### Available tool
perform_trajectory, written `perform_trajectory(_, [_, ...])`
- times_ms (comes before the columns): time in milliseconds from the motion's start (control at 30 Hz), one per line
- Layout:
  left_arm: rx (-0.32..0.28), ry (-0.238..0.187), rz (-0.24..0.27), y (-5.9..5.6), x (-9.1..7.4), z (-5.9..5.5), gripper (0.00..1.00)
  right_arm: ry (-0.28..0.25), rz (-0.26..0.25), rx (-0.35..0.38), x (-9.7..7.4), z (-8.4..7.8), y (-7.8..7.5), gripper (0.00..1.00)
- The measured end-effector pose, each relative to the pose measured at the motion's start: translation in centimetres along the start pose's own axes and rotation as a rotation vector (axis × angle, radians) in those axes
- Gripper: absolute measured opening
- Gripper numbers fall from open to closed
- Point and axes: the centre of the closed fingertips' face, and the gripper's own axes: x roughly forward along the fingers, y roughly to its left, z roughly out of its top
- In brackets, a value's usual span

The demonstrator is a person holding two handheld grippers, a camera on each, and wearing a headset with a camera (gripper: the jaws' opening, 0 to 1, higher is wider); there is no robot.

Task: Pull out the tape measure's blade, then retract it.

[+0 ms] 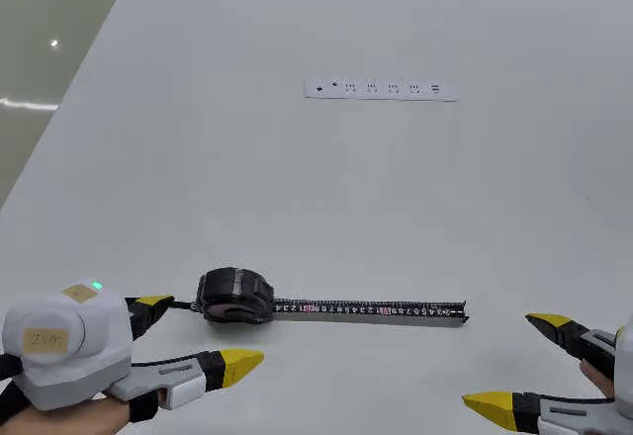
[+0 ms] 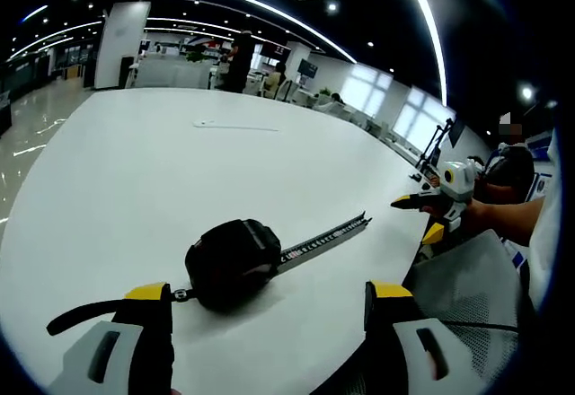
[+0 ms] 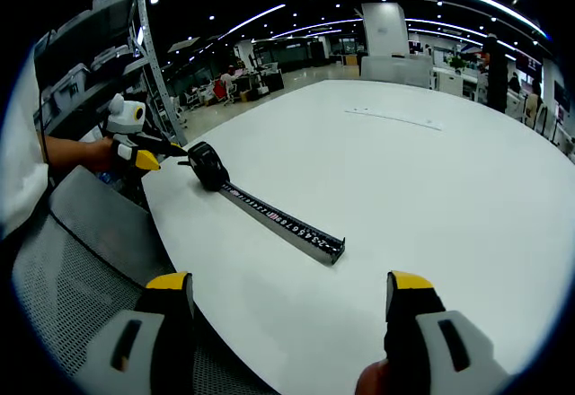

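A black tape measure (image 1: 234, 296) lies on the white table (image 1: 326, 188), its blade (image 1: 371, 309) drawn out to the right and flat on the surface. My left gripper (image 1: 203, 333) stands open just left of the case, touching nothing. The case (image 2: 234, 261) sits ahead of its yellow-tipped jaws, with a black wrist strap (image 2: 85, 314) trailing toward the left jaw. My right gripper (image 1: 514, 361) is open too, a little right of the blade's end hook (image 1: 463, 311). From the right gripper view the blade (image 3: 278, 221) runs away toward the case (image 3: 208, 165).
A white power strip (image 1: 381, 89) lies flat farther back on the table. The table's left edge (image 1: 74, 89) borders a shiny floor. A grey mesh chair (image 3: 81, 260) stands by the near table edge. Desks and people stand far behind.
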Motion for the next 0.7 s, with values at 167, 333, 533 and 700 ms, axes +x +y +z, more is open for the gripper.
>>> perform_trajectory(167, [-0.004,0.013,-0.011,0.1,1.0,0.1,0.85,-0.002,0.002,0.000,0.2,0.0,0.0,0.89])
perform_trajectory(333, [-0.004,0.028,-0.005,0.5,1.7,0.2,0.84,-0.003,0.005,0.004,0.4,-0.1,0.0,0.88])
perform_trajectory(533, [-0.002,0.052,-0.003,0.6,2.4,0.3,0.82,0.001,0.012,0.008,0.6,-0.3,0.1,0.88])
perform_trajectory(700, [-0.009,0.069,-0.008,0.3,3.1,0.2,0.81,0.011,0.025,0.006,0.8,-0.5,0.3,0.88])
